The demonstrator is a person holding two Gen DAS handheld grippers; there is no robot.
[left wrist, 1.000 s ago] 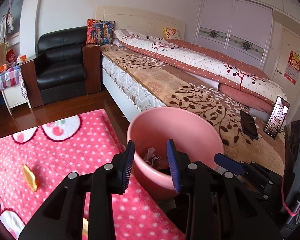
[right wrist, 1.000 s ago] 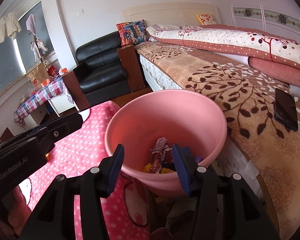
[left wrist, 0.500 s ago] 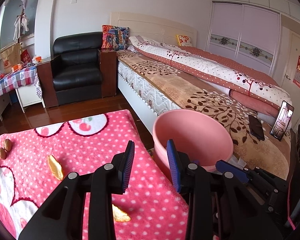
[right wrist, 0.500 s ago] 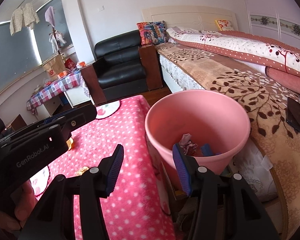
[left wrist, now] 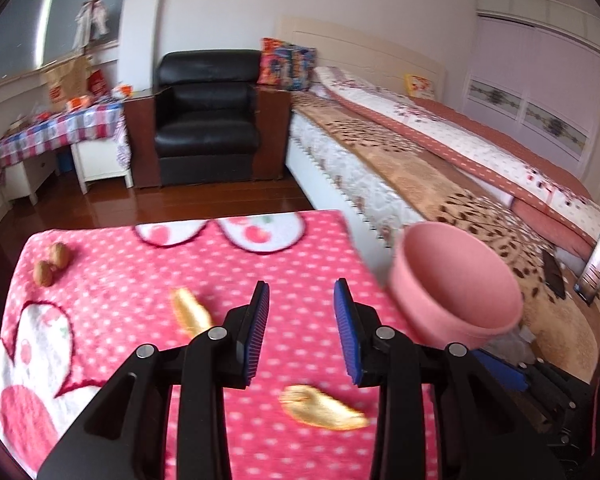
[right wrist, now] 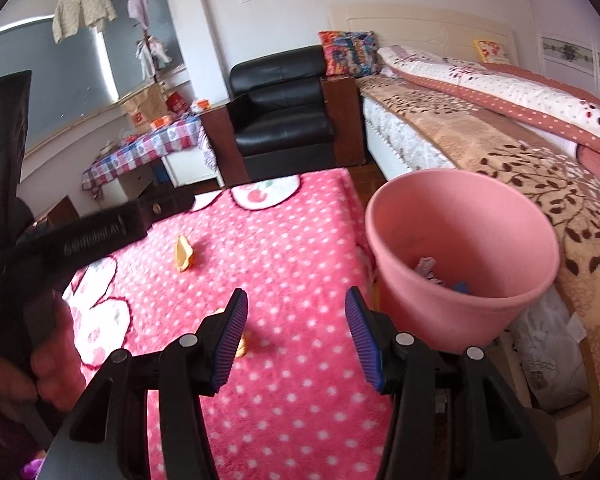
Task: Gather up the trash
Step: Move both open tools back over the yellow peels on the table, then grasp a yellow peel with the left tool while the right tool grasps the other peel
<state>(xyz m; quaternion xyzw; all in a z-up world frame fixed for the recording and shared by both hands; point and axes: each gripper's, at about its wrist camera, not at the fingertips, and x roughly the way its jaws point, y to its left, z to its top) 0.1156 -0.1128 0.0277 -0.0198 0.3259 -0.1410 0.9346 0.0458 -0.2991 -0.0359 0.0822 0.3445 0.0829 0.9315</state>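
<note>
A pink bin (left wrist: 456, 284) stands off the right edge of the table, between it and the bed; in the right wrist view the bin (right wrist: 464, 256) holds crumpled trash (right wrist: 428, 268). Two orange peel pieces lie on the pink dotted cloth: one (left wrist: 190, 312) left of my left gripper (left wrist: 302, 332), one (left wrist: 322, 408) just below its jaws. The right wrist view shows the far peel (right wrist: 183, 254) and the near peel (right wrist: 242, 346), partly hidden by my right gripper (right wrist: 296, 338). Two walnuts (left wrist: 52, 262) lie at the far left. Both grippers are open and empty above the table.
A black armchair (left wrist: 208, 116) and wooden side cabinets stand beyond the table. The bed (left wrist: 440, 168) runs along the right, with phones (left wrist: 596, 268) on it. A cluttered checked-cloth table (left wrist: 56, 132) stands at the far left. The left gripper body (right wrist: 80, 236) crosses the right wrist view.
Both grippers have swung left, away from over the bin and back above the table. The bin has shifted to the right of both views; peels and walnuts have come into view.
</note>
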